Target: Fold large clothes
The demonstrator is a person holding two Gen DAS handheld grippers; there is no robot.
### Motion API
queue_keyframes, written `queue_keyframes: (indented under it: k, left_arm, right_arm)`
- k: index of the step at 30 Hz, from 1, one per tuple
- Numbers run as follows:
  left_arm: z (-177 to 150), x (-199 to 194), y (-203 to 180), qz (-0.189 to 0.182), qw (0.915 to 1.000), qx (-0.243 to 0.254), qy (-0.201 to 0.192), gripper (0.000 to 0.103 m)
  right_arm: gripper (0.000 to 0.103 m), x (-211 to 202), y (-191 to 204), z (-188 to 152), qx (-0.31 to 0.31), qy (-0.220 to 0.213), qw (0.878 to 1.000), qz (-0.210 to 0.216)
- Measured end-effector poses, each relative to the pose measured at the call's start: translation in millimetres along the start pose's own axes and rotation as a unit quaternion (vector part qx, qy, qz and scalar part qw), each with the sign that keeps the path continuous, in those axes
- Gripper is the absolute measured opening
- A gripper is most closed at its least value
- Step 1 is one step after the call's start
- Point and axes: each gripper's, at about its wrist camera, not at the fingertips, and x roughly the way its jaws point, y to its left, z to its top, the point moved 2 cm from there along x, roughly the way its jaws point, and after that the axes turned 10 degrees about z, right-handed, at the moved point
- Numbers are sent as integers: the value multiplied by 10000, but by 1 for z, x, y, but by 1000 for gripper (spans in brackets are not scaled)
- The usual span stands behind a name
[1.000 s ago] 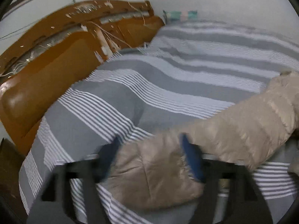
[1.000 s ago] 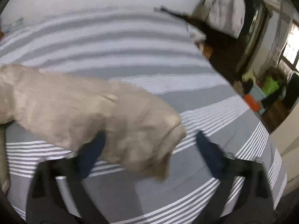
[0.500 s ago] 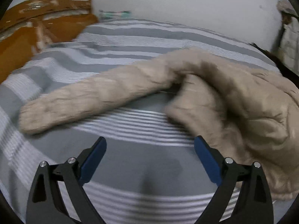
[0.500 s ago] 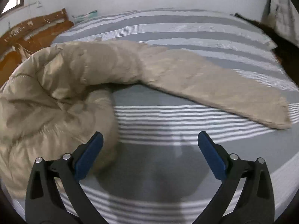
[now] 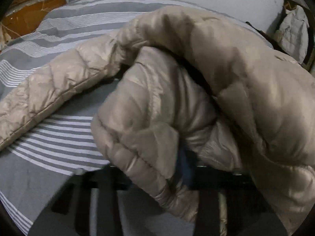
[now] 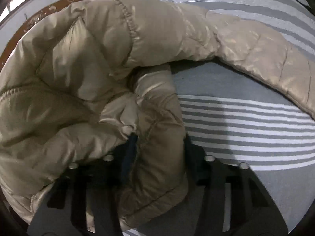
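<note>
Beige quilted puffer jacket [image 5: 206, 74], shiny, bunched on striped bedspread [image 5: 59, 137]

left claw [image 5: 157, 169] fingers buried under jacket [image 5: 216, 63], blurred

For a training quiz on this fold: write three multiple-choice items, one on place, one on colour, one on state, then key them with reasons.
1. Where does the puffer jacket lie?
A. On a striped bedspread
B. On a wooden floor
C. In a basket

2. What colour is the jacket?
A. Red
B. Beige
C. Black

3. What is the right hand-held gripper doing?
A. Hanging open above the bed
B. Closed on a fold of the jacket
C. Holding a pillow

Key:
1 A: the grey-and-white bedspread shows under the sleeve.
2 B: the shiny quilted fabric is beige in both views.
3 B: jacket fabric fills the gap between the blue pads.
</note>
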Motion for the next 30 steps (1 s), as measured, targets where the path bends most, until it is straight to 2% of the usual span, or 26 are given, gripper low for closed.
queue_keyframes:
  k: [1, 3, 7, 9, 13, 18, 19, 22, 25, 27, 29, 30]
  left_arm:
    - [0, -4, -3, -8, 10000, 68, -48, 15]
    - [1, -13, -5, -10, 9999, 22, -145, 13]
    - [8, -57, 6, -69, 9991, -46, -414, 11]
    - [14, -79, 17, -111, 9988, -140, -460, 11]
    - [19, -131, 51, -438, 9968, -611, -259, 11]
    - [17, -190, 64, -700, 9955, -631, -107, 12]
    - [16, -205, 67, -710, 9953, -644, -142, 12]
    - [8, -249, 68, -655, 9960, -599, -142, 15]
    - [-3, -270, 67, -566, 9973, -465, -106, 16]
    - [-18, -285, 68, -570, 9967, -582, -55, 18]
    - [-31, -291, 66, -552, 9969, -563, 38, 22]
    - [-42, -294, 67, -437, 9978, -503, -62, 24]
  right_arm:
    - [21, 1, -2, 2, 42, -88, 9999, -41]
    - [17, -12, -2, 6, 53, -277, 9995, -143]
    - [14, -55, 7, 9, 21, -603, 9980, -170]
    - [14, -91, 11, 12, 137, -866, 9961, -49]
    - [13, -154, 19, 1, 518, -1179, 9915, 206]
    - [13, -204, 29, 8, 950, -1375, 9836, 672]
    - [14, -197, 37, 19, 927, -1385, 9834, 718]
    - [15, -220, 63, 16, 934, -1438, 9817, 826]
    - [16, -234, 91, 3, 900, -1528, 9801, 897]
    - [16, -233, 97, -2, 911, -1563, 9798, 851]
    - [18, -232, 100, -9, 1076, -1450, 9794, 901]
    - [22, -229, 99, -13, 1222, -1308, 9801, 854]
